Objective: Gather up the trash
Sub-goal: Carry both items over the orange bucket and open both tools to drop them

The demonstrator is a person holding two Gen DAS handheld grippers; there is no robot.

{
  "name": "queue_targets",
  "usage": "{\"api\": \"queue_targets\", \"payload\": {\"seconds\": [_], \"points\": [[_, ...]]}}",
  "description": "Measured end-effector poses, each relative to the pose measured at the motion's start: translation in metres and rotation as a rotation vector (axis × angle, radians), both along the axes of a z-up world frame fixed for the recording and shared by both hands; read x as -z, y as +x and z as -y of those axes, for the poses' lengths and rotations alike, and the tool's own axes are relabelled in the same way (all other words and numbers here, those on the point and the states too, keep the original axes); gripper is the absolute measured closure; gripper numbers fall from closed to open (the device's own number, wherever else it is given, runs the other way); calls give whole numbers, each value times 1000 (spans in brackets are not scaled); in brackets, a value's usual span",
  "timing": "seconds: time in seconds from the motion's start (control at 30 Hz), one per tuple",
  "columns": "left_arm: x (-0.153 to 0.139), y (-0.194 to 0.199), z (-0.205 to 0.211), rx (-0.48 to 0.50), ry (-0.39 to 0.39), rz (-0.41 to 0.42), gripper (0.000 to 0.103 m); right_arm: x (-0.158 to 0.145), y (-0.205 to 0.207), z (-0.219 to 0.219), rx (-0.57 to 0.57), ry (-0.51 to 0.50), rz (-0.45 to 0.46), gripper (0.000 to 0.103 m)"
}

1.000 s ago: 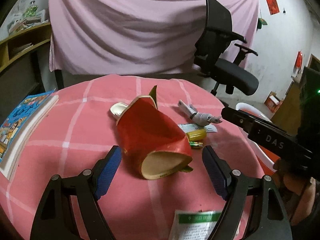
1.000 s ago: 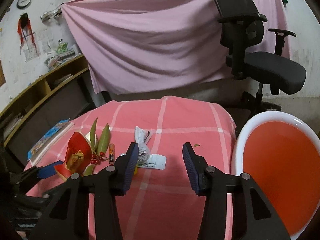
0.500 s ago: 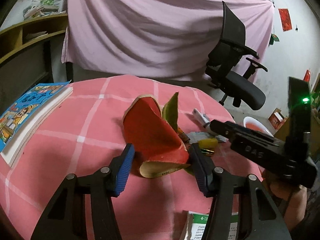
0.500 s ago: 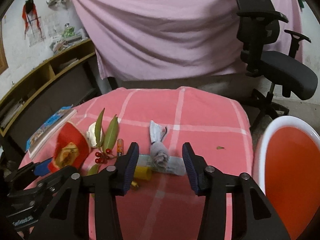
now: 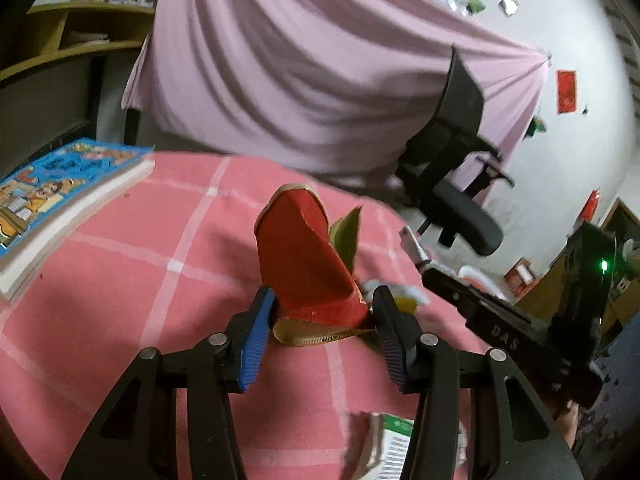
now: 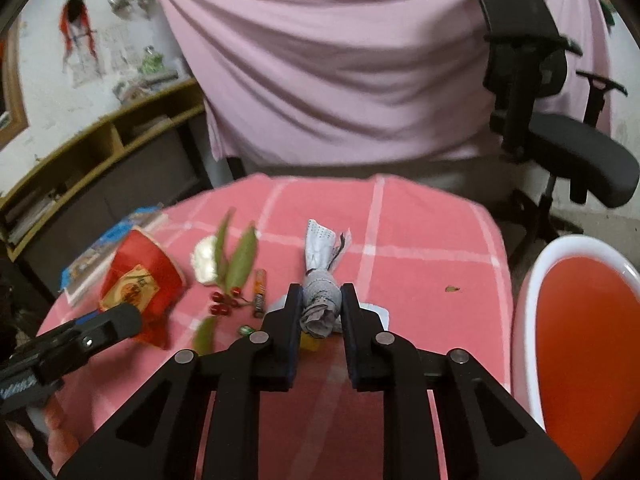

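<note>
A pink checked cloth covers my worktop [image 6: 420, 220], with a pink sheet hung behind. My right gripper [image 6: 318, 308] has just been closing and its fingers now pinch the crumpled grey tissue [image 6: 320, 304]. My left gripper [image 5: 320, 320] has also been closing, its fingers squeezing the red paper cup [image 5: 304, 264]. Leaves with red berries [image 6: 232, 264] lie between them; an orange bin [image 6: 588, 344] waits right.

cup [image 6: 138, 288] left of leaves [image 6: 236, 256] | wad [image 6: 320, 300] right | tub [image 6: 580, 344] beside table [image 6: 420, 232]
</note>
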State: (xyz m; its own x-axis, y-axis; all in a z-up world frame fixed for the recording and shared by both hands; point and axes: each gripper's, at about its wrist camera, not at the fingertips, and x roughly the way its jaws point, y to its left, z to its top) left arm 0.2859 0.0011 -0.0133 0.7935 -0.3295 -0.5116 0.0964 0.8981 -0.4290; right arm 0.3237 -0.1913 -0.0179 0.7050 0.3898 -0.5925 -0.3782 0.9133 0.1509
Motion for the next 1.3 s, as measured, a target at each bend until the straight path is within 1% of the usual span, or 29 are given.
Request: {"api": "queue_targets", "payload": {"seconds": [0.17, 0.27, 0.3, 0.4, 0.47, 0.57, 0.63, 0.73, 0.83, 0.9, 1.0, 1.13, 1.2, 1.3], "points": [[-16, -28, 3, -15, 26, 151, 58, -20, -38, 8, 11, 44, 188, 86], [-22, -48, 6, -29, 45, 241, 58, -30, -63, 12, 58, 45, 316, 86], [-24, -55, 6, -31, 49, 269, 58, -35, -74, 13, 70, 51, 375, 86], [-29, -77, 11, -42, 85, 352, 58, -42, -96, 15, 105, 47, 488, 86], [-31, -89, 18, -46, 119, 394, 58, -46, -109, 15, 132, 29, 552, 86], [-38, -103, 35, -43, 183, 459, 58, -52, -125, 21, 161, 5, 605, 86], [-41, -109, 48, -43, 203, 499, 58, -54, -133, 30, 174, 10, 616, 86], [-45, -117, 73, -20, 198, 541, 58, -56, -142, 49, 217, 25, 614, 86], [-45, -116, 102, 30, 218, 564, 58, -57, -149, 73, 277, 48, 606, 86], [-45, -114, 118, 61, 219, 558, 58, -54, -149, 93, 320, 68, 585, 86], [-46, -103, 143, 106, 183, 516, 58, -44, -143, 125, 388, 100, 524, 86], [-46, -79, 175, 177, 137, 422, 58, -33, -129, 164, 470, 155, 417, 86], [-45, -63, 192, 222, 111, 355, 58, -28, -125, 184, 515, 210, 366, 86], [-45, -42, 214, 268, 115, 273, 58, -21, -119, 210, 594, 297, 306, 86]]}}
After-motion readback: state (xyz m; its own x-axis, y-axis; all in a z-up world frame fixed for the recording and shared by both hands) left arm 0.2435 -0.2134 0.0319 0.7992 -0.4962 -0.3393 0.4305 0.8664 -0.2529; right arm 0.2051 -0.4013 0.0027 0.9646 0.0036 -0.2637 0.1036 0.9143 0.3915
